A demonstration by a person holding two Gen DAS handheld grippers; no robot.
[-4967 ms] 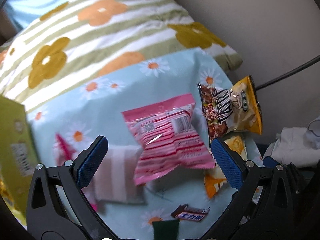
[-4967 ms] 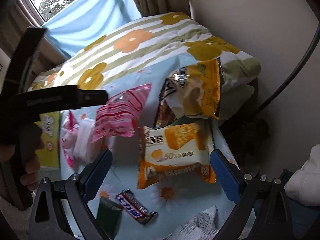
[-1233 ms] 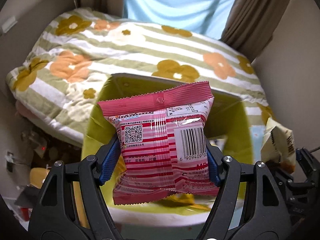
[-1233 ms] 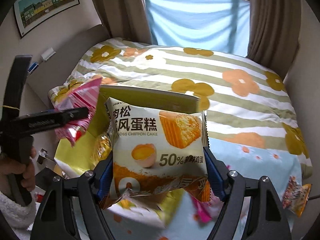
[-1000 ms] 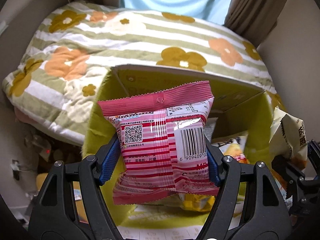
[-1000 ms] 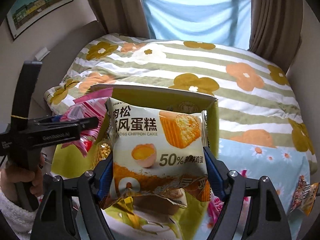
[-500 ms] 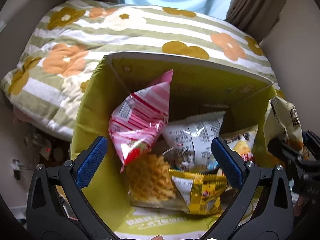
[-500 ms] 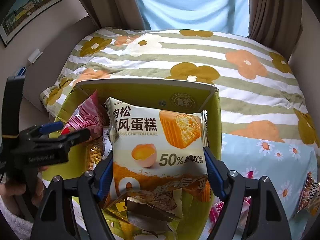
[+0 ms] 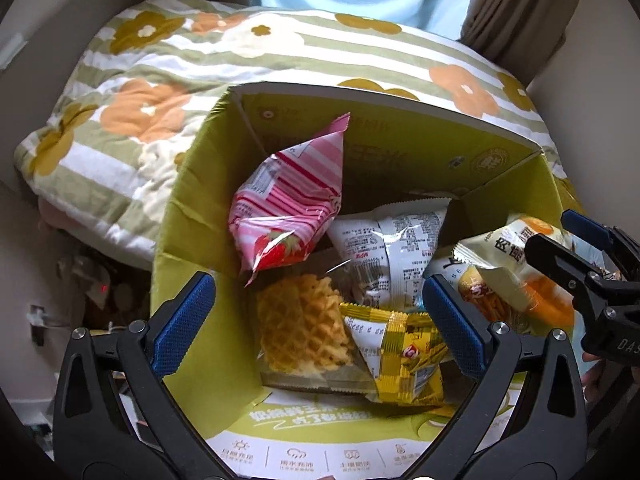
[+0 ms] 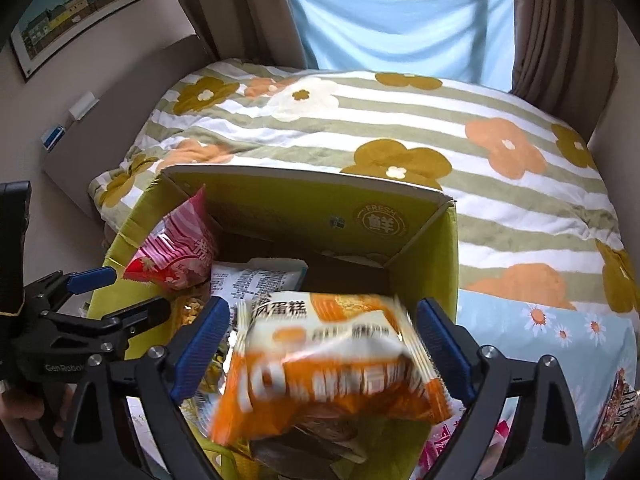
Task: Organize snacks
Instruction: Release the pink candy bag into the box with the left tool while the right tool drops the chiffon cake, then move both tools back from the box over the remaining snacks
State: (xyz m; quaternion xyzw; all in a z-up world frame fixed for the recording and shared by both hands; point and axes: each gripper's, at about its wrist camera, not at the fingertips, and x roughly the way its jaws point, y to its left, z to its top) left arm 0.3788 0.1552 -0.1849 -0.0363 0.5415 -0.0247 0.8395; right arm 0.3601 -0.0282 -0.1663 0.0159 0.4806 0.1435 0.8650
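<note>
Both packets have left their tongs since a second ago: the pink striped packet (image 9: 290, 200), then clamped in the left gripper (image 9: 320, 324), now leans against the far left wall inside the green box (image 9: 192, 184), and the orange cake packet (image 10: 332, 364), then squeezed in the right gripper (image 10: 324, 344), hangs blurred between pads that no longer press it.

Left tongs stand wide apart with nothing between them, pointing steeply down into the box. Right tongs are opening, with the cake packet loose between them over the near right part of the box.

Below the left gripper lie a clear waffle packet (image 9: 304, 332), a yellow packet (image 9: 404, 356) to its right and a white printed packet (image 9: 388, 248) farther in. From the right wrist view, the left gripper shows at the left edge with a hand (image 10: 20, 404) on its handle.

The box rests at the near edge of a bed, against a green-striped quilt (image 10: 400, 120) with orange and mustard flowers. To its right lies a light blue daisy cloth (image 10: 552, 328), with a snack bag (image 10: 616, 412) at the far right edge. Beyond the bed hang brown curtains (image 10: 560, 32) and a pale blue sheet (image 10: 400, 8) over the window; a framed picture (image 10: 76, 8) is on the left wall.
</note>
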